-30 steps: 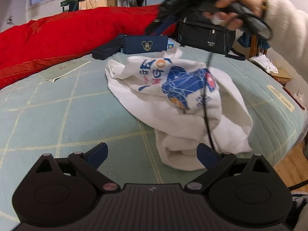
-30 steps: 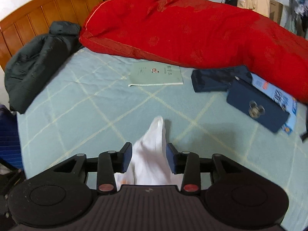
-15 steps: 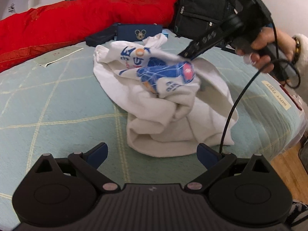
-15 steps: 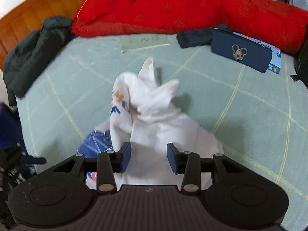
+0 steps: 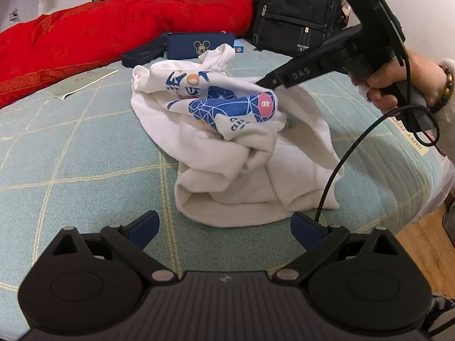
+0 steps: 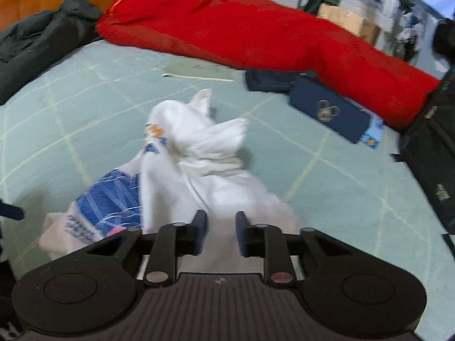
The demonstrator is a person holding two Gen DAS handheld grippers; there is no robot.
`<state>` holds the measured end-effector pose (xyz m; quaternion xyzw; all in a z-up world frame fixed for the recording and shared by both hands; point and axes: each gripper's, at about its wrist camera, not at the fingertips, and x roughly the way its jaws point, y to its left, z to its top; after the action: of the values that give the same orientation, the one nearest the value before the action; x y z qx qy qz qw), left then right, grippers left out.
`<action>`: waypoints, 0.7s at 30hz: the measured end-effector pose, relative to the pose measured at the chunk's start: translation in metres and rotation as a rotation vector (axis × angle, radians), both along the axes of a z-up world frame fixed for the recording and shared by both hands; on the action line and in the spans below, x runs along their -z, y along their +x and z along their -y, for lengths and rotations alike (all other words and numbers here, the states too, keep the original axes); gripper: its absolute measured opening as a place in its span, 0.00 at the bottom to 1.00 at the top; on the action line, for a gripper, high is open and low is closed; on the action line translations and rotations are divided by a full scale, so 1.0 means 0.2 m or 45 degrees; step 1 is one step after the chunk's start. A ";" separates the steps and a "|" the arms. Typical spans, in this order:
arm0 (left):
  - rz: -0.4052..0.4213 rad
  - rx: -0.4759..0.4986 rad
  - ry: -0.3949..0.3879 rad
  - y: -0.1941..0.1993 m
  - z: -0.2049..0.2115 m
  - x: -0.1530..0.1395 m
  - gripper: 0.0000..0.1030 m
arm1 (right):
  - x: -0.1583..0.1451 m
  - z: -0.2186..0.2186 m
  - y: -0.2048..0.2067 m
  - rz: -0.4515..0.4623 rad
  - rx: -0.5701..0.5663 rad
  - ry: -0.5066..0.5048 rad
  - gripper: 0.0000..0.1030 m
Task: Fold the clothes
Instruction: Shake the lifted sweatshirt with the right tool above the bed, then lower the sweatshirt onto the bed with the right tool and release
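Left wrist view: your left gripper [image 5: 224, 227] hangs over the pale green quilted bedspread [image 5: 71, 153] with its jaws spread wide and nothing between them, its blue fingertips [image 5: 145, 223] just short of the near hem of the white sweatshirt [image 5: 227, 176]. The sweatshirt lies crumpled in a heap in the middle of the bed, its blue and orange print turned up on top. Your right hand [image 5: 398, 85] holds the right gripper [image 5: 263, 81] from the right side, tip down against the top of the heap beside the pink dot of the print; a black cable [image 5: 335, 170] loops down from it across the cloth.

From the right wrist view, the right gripper's jaws [image 6: 219, 233] are closing, narrow but still apart, with white fabric lying between them; the picture is blurred, so you cannot tell whether the pads press on it.

Behind the sweatshirt lie a navy Mickey Mouse pencil case [image 5: 199, 46], a green booklet [image 5: 82, 83], a red quilt [image 5: 113, 25] and a black backpack [image 5: 295, 11].
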<state>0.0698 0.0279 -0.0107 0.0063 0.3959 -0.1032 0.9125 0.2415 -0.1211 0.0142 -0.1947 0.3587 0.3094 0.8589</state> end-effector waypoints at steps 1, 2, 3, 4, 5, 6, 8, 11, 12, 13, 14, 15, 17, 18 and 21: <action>0.000 0.003 -0.001 0.00 0.00 0.00 0.96 | 0.00 0.00 0.00 0.002 0.004 0.007 0.26; -0.001 0.005 -0.003 0.00 0.00 0.00 0.96 | 0.00 -0.01 0.00 -0.004 -0.004 0.017 0.26; -0.001 0.007 -0.002 0.00 0.00 0.00 0.96 | 0.01 -0.02 -0.01 -0.011 -0.011 0.027 0.27; -0.002 0.009 -0.001 0.00 0.01 0.00 0.96 | 0.01 -0.03 -0.01 -0.017 -0.019 0.037 0.27; -0.003 0.011 -0.001 0.00 0.01 0.00 0.96 | 0.02 -0.06 -0.01 -0.020 -0.030 0.036 0.29; -0.004 0.013 0.000 0.00 0.01 0.00 0.96 | 0.03 -0.09 -0.02 -0.018 -0.045 0.025 0.29; -0.006 0.013 0.003 0.00 0.02 0.00 0.96 | 0.07 -0.14 -0.02 0.014 -0.064 -0.026 0.24; -0.001 0.003 0.008 -0.01 0.01 0.00 0.96 | 0.08 -0.11 0.00 0.085 -0.034 -0.088 0.07; -0.001 0.001 0.003 -0.01 0.00 0.00 0.96 | 0.06 -0.07 0.01 0.074 -0.010 -0.067 0.07; -0.001 -0.002 -0.002 0.00 -0.01 0.00 0.96 | 0.05 -0.02 0.03 0.070 0.022 -0.050 0.06; 0.000 -0.005 -0.007 0.00 -0.01 0.00 0.96 | 0.03 0.03 0.05 0.071 0.061 -0.036 0.06; -0.001 -0.006 -0.011 0.00 -0.01 0.00 0.96 | 0.01 0.09 0.07 0.077 0.104 -0.029 0.05; 0.000 0.002 -0.017 0.01 -0.01 0.00 0.96 | -0.02 0.20 0.12 0.087 0.196 -0.025 0.05; 0.000 0.006 -0.020 0.02 0.00 0.00 0.96 | -0.03 0.26 0.15 0.081 0.239 -0.017 0.05; -0.004 0.020 -0.024 0.03 0.01 0.01 0.96 | -0.04 0.43 0.25 0.054 0.374 0.000 0.05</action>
<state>0.0752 0.0258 -0.0128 0.0009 0.3962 -0.1141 0.9110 0.2922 -0.2066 0.0229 -0.1465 0.3650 0.1764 0.9023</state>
